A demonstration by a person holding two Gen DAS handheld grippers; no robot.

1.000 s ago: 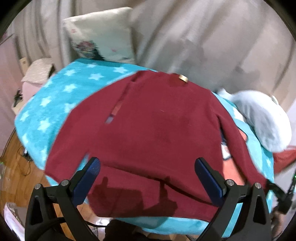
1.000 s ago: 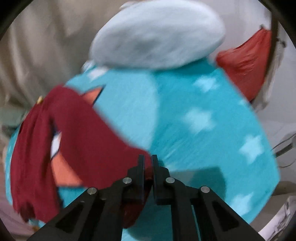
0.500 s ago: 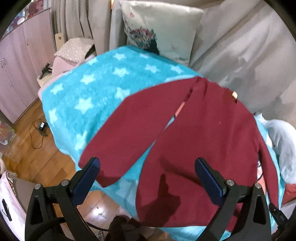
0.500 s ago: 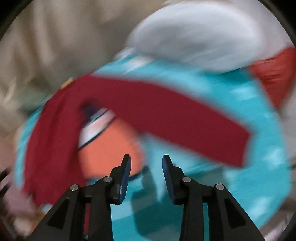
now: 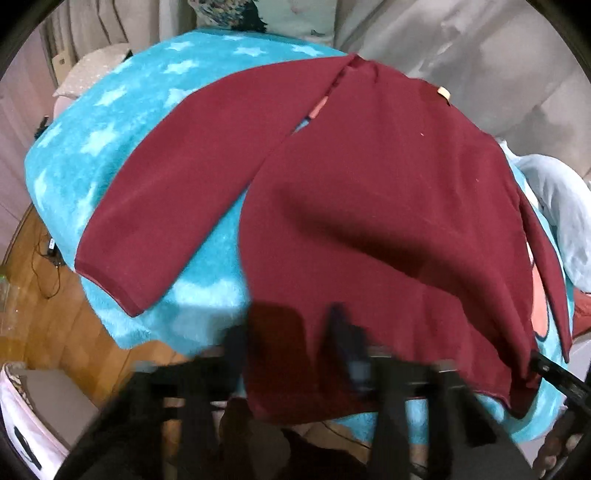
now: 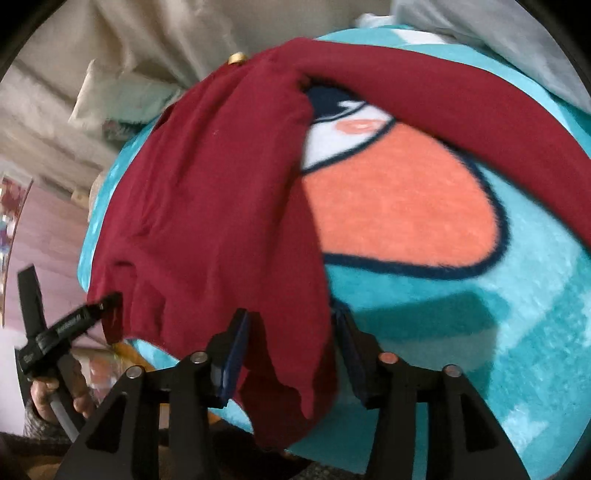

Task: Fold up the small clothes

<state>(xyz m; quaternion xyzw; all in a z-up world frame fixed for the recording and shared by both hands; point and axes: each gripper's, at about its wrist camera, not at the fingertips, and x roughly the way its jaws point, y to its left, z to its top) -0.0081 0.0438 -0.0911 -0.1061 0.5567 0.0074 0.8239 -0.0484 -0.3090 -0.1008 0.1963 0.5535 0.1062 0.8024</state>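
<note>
A dark red sweater (image 5: 369,184) lies flat, neck away from me, on a turquoise star blanket (image 5: 110,122); its left sleeve is spread out to the side. My left gripper (image 5: 290,338) is blurred at the near left of the hem, its jaws closing with the cloth between them. In the right wrist view the left gripper (image 6: 107,301) pinches that hem corner, and the sweater (image 6: 207,184) puckers there. My right gripper (image 6: 291,332) is at the hem's right corner, its jaws closing with cloth hanging between them, the pads not pressing. The right gripper (image 5: 539,363) also shows at the right in the left wrist view.
A printed pillow (image 5: 295,11) and beige drapes (image 5: 461,48) stand behind the bed. A pale blue cushion (image 5: 561,206) lies at the right edge. Wooden floor (image 5: 48,317) and a pink-white bag (image 5: 22,424) are below left. A hand (image 6: 55,398) holds the left gripper's handle.
The left gripper came down onto the near hem and its wide jaws narrowed. The right gripper let go of the sleeve, swung left to the hem corner and opened its jaws.
</note>
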